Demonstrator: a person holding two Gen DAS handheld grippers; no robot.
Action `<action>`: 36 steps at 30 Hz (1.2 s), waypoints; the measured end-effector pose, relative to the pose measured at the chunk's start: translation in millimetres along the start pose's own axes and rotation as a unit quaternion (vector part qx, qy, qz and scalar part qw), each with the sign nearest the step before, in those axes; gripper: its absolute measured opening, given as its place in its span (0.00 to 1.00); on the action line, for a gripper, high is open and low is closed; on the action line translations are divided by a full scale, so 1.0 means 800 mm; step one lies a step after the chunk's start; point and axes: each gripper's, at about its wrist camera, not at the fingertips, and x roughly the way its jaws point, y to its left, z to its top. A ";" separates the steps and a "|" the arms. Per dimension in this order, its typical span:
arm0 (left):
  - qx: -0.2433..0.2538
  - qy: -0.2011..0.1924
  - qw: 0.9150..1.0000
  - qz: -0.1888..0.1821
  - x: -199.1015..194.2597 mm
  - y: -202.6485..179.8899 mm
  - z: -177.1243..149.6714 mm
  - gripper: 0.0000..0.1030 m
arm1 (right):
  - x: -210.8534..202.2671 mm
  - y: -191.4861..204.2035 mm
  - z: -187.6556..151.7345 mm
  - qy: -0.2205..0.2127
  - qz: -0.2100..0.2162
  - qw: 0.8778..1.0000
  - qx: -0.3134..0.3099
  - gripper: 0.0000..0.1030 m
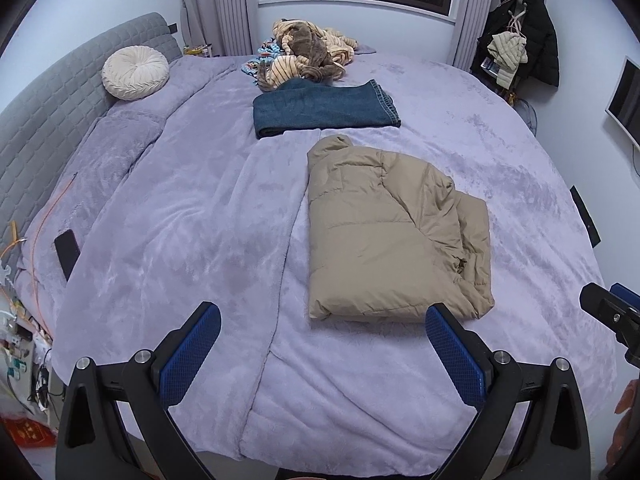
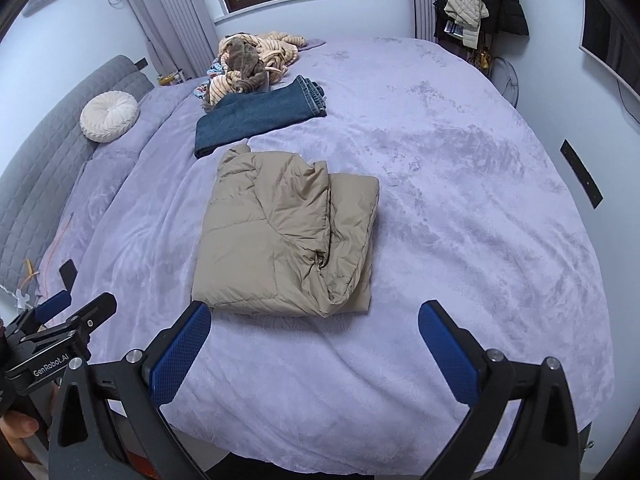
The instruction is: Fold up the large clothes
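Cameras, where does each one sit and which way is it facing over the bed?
Left wrist: on the left gripper, open, tilted down at the jacket; right gripper's tip at the right edge.
Right wrist: on the right gripper, open, tilted down likewise; the left gripper and a hand at the left.
Shared: jacket, jeans, bed.

You have a round cream cushion lying against the grey headboard. Below the headboard's near end, a black phone rests. Far across the room from the headboard, dark coats hang.
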 end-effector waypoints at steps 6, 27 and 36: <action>0.005 -0.003 1.000 0.012 -0.010 0.019 0.014 0.99 | 0.000 0.012 0.007 -0.008 -0.015 1.000 0.011 1.00; 0.007 -0.003 1.000 0.012 -0.007 0.038 0.032 0.99 | -0.001 0.034 0.024 -0.015 -0.036 0.999 0.008 1.00; 0.009 -0.003 1.000 0.012 -0.006 0.040 0.033 0.99 | -0.001 0.035 0.026 -0.014 -0.037 0.999 0.007 1.00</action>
